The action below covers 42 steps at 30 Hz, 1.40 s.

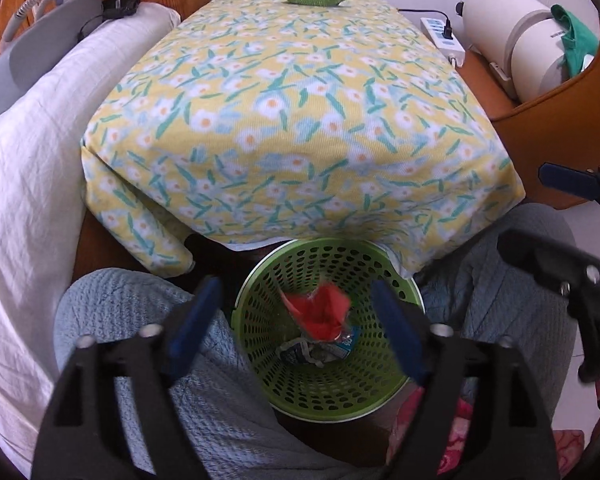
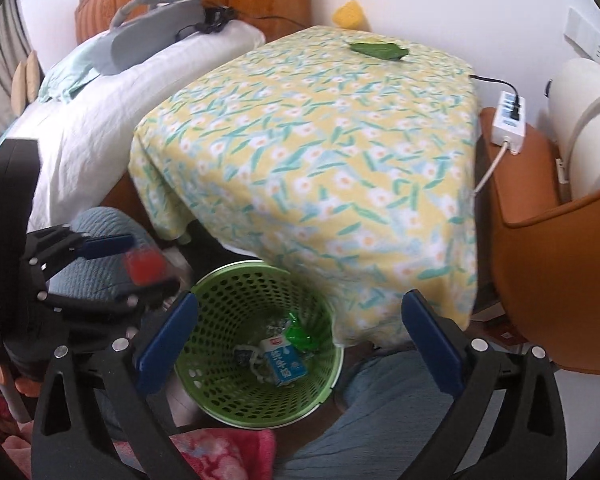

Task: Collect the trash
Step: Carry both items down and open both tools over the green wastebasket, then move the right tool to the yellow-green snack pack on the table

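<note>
Above green basket [image 1: 328, 380], red wrapper [image 1: 320, 312], left hand-held gripper [image 1: 300, 332] spread

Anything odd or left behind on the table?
One green wrapper lies at the far edge of the floral tablecloth, not in the green basket. A red scrap, blurred, shows between the open left gripper's jaws, over the basket.

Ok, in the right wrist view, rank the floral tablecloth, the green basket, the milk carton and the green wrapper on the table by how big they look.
1. Floral tablecloth, by far the largest.
2. Green basket.
3 and 4. Milk carton and green wrapper look about alike; the wrapper lies much farther from the camera, so I will not rank them.
</note>
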### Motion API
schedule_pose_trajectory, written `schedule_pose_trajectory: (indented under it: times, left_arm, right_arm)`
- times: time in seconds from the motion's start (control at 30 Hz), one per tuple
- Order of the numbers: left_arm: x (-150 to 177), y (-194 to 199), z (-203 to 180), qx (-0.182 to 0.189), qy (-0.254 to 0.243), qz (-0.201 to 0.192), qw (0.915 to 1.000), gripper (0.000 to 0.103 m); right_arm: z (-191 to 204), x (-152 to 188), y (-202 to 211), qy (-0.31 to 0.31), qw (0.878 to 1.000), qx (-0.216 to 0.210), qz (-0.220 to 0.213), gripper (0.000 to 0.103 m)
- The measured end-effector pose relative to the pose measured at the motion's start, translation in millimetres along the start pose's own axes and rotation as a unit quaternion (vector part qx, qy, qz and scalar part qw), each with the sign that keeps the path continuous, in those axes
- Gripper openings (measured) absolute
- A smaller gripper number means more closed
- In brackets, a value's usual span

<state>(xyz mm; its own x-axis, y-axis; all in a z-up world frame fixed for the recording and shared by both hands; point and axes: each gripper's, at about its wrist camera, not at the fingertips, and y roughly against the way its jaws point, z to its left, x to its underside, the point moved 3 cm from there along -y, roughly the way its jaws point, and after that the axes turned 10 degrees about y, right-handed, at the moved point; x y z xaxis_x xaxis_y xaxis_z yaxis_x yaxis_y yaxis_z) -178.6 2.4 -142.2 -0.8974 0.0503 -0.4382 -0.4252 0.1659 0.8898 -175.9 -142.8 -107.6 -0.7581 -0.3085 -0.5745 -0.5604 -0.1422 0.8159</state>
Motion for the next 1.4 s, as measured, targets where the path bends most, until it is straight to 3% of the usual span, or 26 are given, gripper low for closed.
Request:
schedule_pose_trajectory:
  times: [0.17, 0.57, 0.73, 1.07, 1.4]
  left_arm:
    - [-2, 4, -1, 0.006, 0.0, -0.006, 1.0, 0.092]
    - [-8, 4, 2, -0.001, 0.004, -0.014, 0.9999, 0.094]
    - [-30, 8, 5, -0.015, 0.0, -0.035, 0.9993, 0.095]
    - [-117, 11, 26, -0.031, 0.014, -0.089, 0.9955, 0.095]
    - [-225, -21, 36, -0.024, 0.021, -0.114, 0.9929, 0.095]
  right_arm:
    - [-11, 4, -1, -0.015, 1.0, 0.001, 0.001, 0.101]
    - [-18, 4, -3, -0.026, 1.0, -0.002, 0.004, 0.101]
    - [-23, -17, -5, -0.021, 1.0, -0.007, -0.009, 0.1]
    - [-51, -113, -34, -0.012, 0.998, 0.016, -0.053, 0.1]
    - [-110, -236, -110, -0.012, 0.998, 0.028, -0.059, 0.1]
